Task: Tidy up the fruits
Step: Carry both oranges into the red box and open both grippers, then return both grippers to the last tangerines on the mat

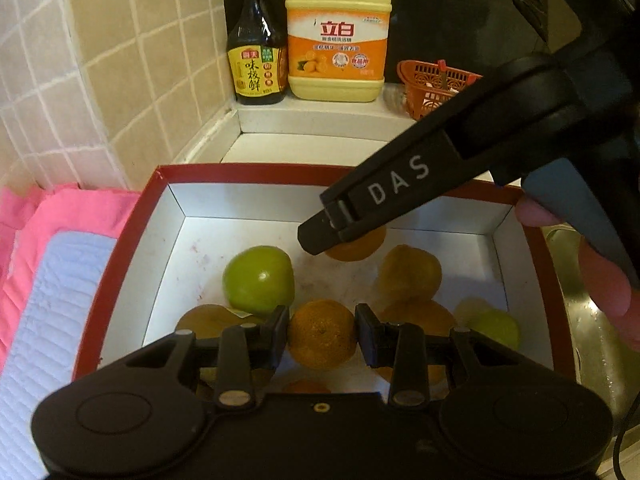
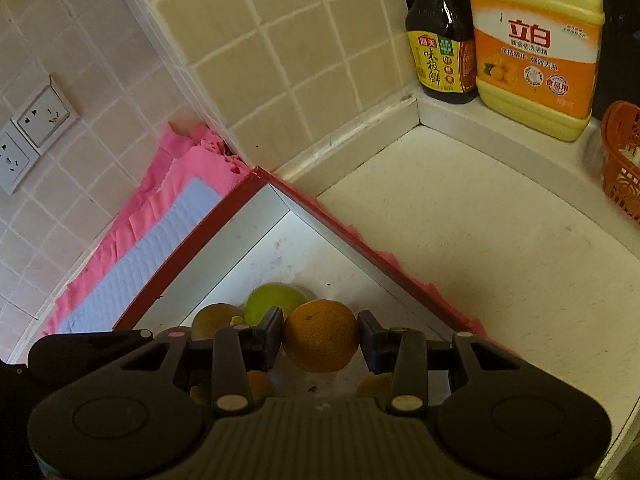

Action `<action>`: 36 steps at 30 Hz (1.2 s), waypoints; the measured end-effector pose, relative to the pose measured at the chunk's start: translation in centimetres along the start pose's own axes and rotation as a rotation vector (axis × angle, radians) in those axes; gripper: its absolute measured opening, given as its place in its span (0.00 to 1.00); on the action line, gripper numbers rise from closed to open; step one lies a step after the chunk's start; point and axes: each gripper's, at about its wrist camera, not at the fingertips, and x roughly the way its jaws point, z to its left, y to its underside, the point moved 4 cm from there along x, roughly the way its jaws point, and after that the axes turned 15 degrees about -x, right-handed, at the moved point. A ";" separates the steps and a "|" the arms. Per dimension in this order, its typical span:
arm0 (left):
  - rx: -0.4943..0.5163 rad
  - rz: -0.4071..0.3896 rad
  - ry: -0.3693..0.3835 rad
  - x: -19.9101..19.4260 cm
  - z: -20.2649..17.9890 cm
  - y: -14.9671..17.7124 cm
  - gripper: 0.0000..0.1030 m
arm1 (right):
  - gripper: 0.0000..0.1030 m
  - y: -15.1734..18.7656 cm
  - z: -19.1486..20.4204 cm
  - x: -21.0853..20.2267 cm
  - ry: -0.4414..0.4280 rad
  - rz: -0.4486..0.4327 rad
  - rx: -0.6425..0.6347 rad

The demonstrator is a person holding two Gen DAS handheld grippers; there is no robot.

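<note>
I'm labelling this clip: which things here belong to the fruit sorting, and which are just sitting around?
Belongs to the job:
oranges
green fruit
red-rimmed box
left gripper
right gripper

Just lying about:
sauce bottle
detergent jug
orange basket
pink cloth
wall sockets

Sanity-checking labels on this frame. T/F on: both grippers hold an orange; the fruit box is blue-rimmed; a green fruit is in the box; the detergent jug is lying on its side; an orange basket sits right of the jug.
1. Each gripper has an orange between its fingers. True: the left gripper is closed on an orange, the right gripper on another orange.
2. The box is blue-rimmed. False: the box has a red rim and white inside.
3. A green fruit lies in the box. True: green fruit.
4. The detergent jug lies on its side. False: the detergent jug stands upright beside the dark sauce bottle.
5. An orange basket sits right of the jug. True: orange basket.
</note>
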 end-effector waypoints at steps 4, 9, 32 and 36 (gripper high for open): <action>-0.020 0.026 0.011 0.9 0.3 0.1 0.43 | 0.42 0.2 -0.2 0.8 0.008 0.019 0.004; -0.024 0.037 0.012 1.4 0.2 0.6 0.43 | 0.42 0.4 -0.5 1.4 0.015 0.030 0.015; -0.106 -0.170 -0.030 -10.8 1.0 3.6 0.71 | 0.66 0.1 0.6 -6.9 0.026 -0.124 0.080; -0.182 -0.224 -0.087 -15.4 3.9 6.3 0.76 | 0.71 0.6 0.7 -9.0 0.030 -0.149 0.113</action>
